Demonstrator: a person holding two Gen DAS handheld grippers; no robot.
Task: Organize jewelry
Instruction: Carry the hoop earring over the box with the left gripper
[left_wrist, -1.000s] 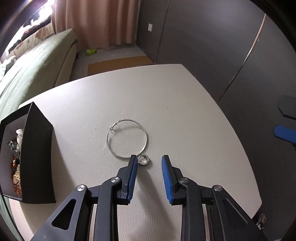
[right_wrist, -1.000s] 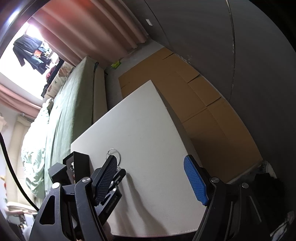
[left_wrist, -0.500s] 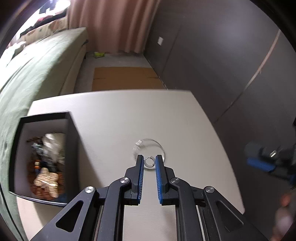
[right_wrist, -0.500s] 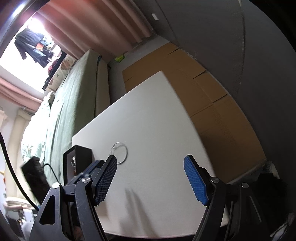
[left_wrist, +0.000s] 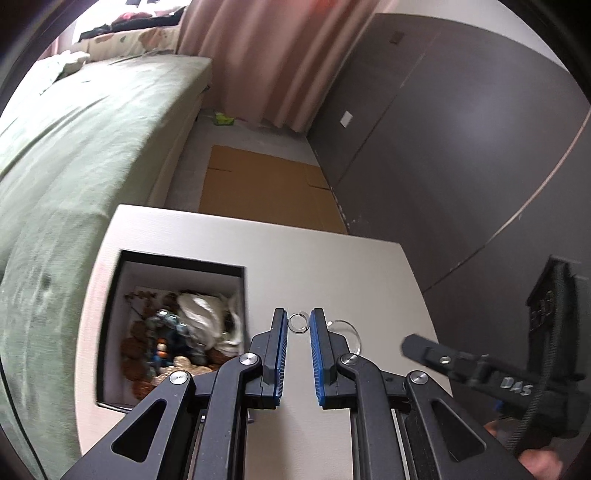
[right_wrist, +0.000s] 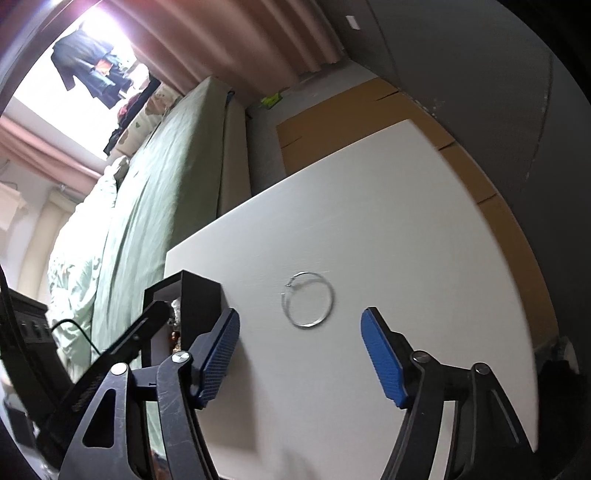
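- Pinching a small round silver ring, the left gripper is holding it above the matte white bench, jaws nearly closed.
- Sitting at nine o'clock, the black square box is holding mixed jewelry.
- Narrowing but still wide, the right gripper is hovering empty; the thin wire hoop is lying flat at twelve o'clock.

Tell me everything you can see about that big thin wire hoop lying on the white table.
The hoop is a large, very thin circle of silvery wire, seemingly an earring, with a small catch where its ends meet at the upper left. It lies flat on the white table, right of the black box, ahead of the open right gripper. Nothing touches it.
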